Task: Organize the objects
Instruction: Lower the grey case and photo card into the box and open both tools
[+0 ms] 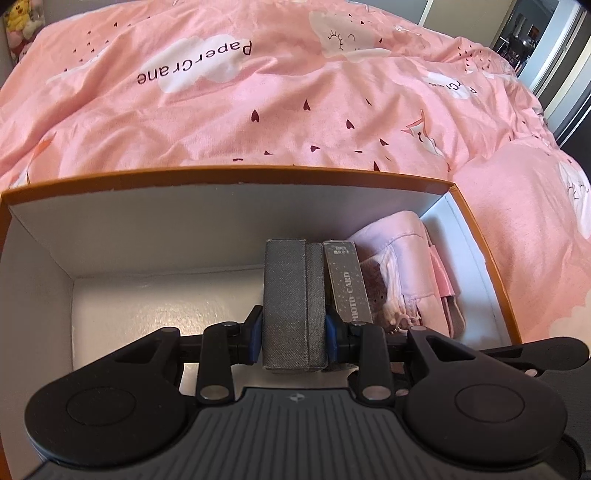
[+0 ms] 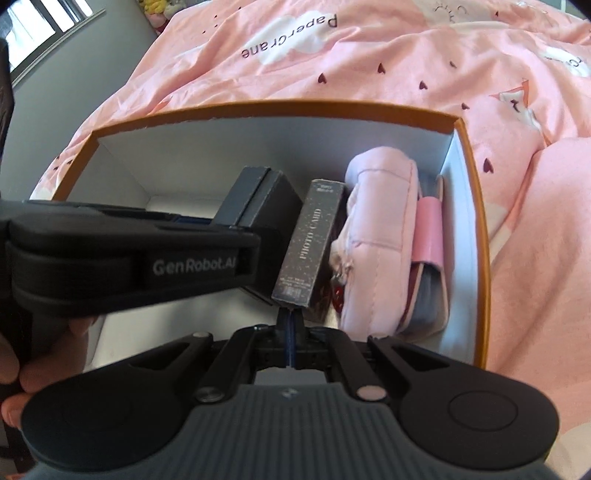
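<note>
My left gripper sits nearest the lens, jaws set narrow and pressed on both sides of a grey textured box. The blue pads bear on its flanks; box held upright, its lower end down inside the orange-rimmed carton.

Just right of the grey box, touching or nearly so, a slim dark box lettered PHOTO CARD stands on end. Beyond it to the right, a pale pink padded pouch, then a pink strapped case against the carton's right wall. Left of my left gripper the carton floor lies bare and white.

My right gripper is fully closed, pads together, nothing between them. Its tip sits just below the near end of the PHOTO CARD box; whether it touches I cannot tell. The left tool crosses in front from the left, with the grey box at its far end, blocking that part of the carton. My hand shows at the left edge, wrapped on the handle.

Around the carton, a pink bedcover printed with clouds and small hearts. Plush toys far off upper left.
</note>
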Demonstrator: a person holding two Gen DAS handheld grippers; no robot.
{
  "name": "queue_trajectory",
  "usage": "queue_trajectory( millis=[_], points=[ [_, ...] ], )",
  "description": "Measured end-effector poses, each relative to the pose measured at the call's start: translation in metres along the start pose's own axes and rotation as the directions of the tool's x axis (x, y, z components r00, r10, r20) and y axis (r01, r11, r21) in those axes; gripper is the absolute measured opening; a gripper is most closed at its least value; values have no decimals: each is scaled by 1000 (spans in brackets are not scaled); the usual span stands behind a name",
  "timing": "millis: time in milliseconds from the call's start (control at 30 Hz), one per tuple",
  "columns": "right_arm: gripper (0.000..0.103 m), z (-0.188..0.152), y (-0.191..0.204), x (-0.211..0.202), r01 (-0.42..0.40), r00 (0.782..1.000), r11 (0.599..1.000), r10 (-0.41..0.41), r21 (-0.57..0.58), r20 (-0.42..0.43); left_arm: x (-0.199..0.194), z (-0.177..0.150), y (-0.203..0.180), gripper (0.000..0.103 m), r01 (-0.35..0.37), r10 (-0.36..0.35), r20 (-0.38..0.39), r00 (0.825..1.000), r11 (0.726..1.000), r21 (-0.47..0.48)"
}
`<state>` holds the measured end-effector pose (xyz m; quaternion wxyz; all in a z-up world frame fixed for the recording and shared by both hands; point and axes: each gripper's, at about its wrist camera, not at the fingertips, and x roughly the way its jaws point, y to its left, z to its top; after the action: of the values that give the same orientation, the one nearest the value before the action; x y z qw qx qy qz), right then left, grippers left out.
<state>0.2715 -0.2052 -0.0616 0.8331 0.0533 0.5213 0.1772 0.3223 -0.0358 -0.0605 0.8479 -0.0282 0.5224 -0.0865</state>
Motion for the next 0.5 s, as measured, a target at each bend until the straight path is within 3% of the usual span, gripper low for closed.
queue_trajectory(
  millis=[67, 267, 400, 500],
  points=[
    [0, 2, -1, 0, 38, 999, 999, -38, 5, 24, 1, 2, 0, 37, -3, 3, -3, 1000, 1000, -8],
    [0, 8, -7, 5, 5, 1000, 999, -6, 40, 23, 5, 6, -1, 38, -11, 11, -3, 1000, 1000, -4],
    [0, 6, -7, 2, 7, 1000, 999, -8, 32, 28, 2, 5, -3, 56, -9, 8, 19, 1000, 1000, 5],
    [0, 4, -9, -2, 5, 999, 999, -7, 33, 36, -4, 5, -3, 61, 20, -20, 23, 1000, 1000, 6]
  ],
)
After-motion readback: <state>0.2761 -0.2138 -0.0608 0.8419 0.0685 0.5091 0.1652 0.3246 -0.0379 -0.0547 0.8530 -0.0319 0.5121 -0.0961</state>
